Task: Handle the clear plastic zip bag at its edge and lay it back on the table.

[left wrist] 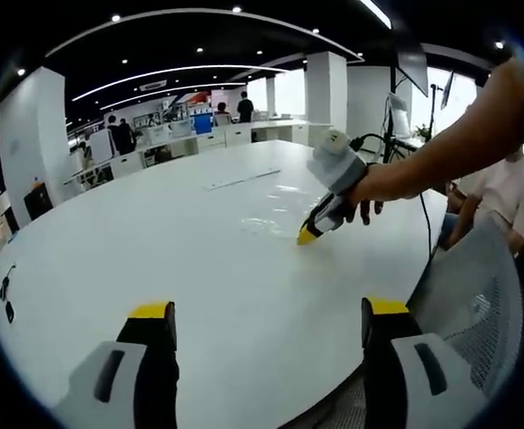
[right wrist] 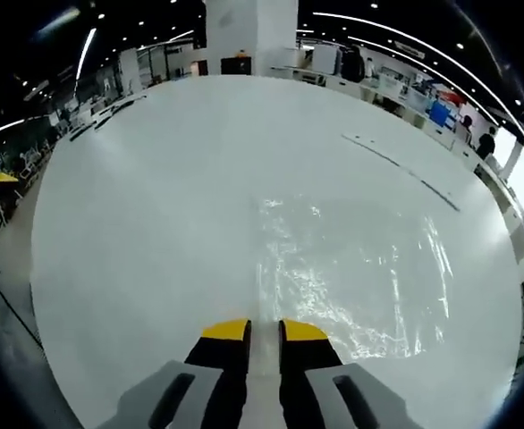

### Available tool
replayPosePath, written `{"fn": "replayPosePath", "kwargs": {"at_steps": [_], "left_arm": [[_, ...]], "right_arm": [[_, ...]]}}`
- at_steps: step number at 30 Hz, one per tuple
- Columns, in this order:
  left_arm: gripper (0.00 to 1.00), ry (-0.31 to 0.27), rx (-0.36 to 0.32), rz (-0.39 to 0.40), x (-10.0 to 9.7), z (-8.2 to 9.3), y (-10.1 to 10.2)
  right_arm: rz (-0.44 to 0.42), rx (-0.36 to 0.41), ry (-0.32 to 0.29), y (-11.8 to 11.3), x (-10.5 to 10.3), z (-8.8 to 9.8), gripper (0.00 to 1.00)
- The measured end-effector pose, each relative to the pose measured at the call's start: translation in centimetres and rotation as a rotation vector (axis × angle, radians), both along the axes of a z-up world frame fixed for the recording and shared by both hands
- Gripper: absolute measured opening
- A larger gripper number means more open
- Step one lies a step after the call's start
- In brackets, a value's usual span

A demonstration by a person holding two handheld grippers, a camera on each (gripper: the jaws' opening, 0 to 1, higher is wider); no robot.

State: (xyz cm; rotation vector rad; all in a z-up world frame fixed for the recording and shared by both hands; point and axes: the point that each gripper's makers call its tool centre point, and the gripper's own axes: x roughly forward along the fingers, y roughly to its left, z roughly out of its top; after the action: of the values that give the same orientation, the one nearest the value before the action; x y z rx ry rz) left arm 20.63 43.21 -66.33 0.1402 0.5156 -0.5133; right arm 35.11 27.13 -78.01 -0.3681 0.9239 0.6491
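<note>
right gripper (right wrist: 264, 329) nearly closed, pinching bag (right wrist: 351, 268) edge

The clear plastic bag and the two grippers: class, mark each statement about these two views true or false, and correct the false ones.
1. The clear plastic bag lies flat on the white table. True.
2. The right gripper has its jaws wide apart. False: they are nearly together, at the bag's near edge; whether they pinch it cannot be told.
3. The left gripper holds the bag. False: its jaws are open with nothing between them, well short of the bag.
4. In the left gripper view, a person's hand holds the right gripper down at the table. True.
5. The table is dark wood. False: it is white.
</note>
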Motion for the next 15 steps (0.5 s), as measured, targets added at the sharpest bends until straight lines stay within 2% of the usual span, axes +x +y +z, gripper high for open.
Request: {"fn": "replayPosePath", "kwargs": {"at_steps": [3, 9, 15], "left_arm": [[0.83, 0.001, 0.001, 0.000, 0.16, -0.10, -0.05], [0.82, -0.001, 0.007, -0.011, 0.28, 0.01, -0.39], [0.82, -0.001, 0.011, -0.013, 0.37, 0.14, -0.43]], "right_arm": [[0.011, -0.022, 0.006, -0.53, -0.04, -0.08, 0.00], [0.079, -0.035, 0.004, -0.68, -0.41, -0.18, 0.00], [0.118, -0.009, -0.009, -0.40, -0.86, 0.09, 0.00]]}}
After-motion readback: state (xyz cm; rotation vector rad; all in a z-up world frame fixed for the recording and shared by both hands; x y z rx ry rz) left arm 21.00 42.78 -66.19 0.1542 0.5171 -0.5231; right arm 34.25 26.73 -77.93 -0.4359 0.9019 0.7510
